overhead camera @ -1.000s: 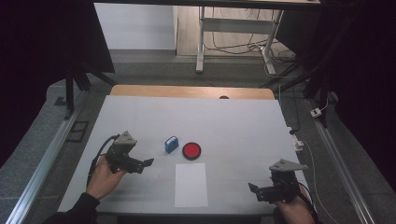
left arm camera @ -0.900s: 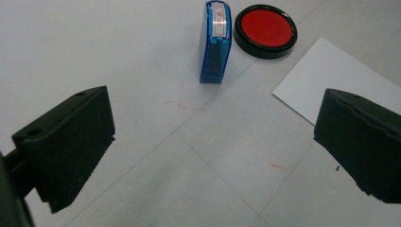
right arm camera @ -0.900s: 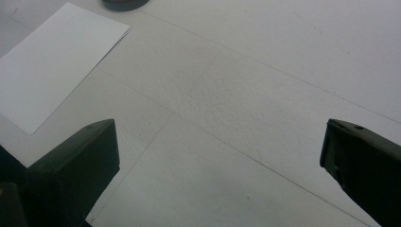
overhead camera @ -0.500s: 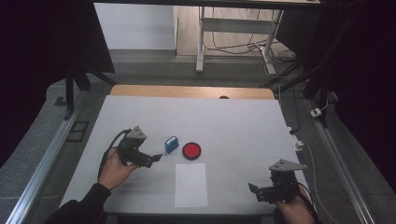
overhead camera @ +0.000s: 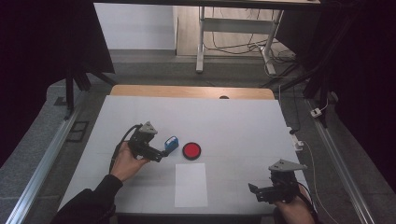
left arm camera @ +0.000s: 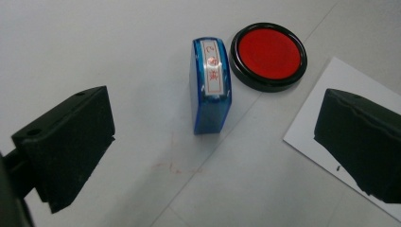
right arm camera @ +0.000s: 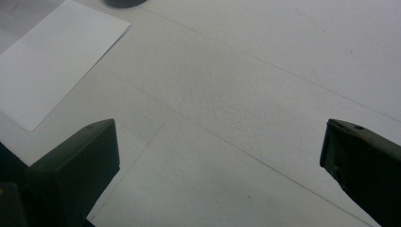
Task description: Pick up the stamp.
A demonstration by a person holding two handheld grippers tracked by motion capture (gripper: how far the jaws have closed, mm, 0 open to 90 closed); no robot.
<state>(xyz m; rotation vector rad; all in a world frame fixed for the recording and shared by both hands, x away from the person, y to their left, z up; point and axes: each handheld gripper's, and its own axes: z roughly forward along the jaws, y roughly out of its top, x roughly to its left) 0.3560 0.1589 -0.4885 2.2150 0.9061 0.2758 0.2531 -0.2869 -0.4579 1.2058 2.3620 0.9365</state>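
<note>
The left hand [overhead camera: 125, 160] reaches forward from a dark sleeve, holding the left gripper [overhead camera: 159, 153] with its jaws spread wide and angled down toward the counter [overhead camera: 233, 121] (nothing between them). The right gripper [overhead camera: 259, 191] sits low at the near edge, jaws likewise wide apart.

Red ink pad [right arm camera: 124, 3]: cut by right gripper view's top edge. Stamp [left arm camera: 211, 85] label characters: too blurred to read.
</note>
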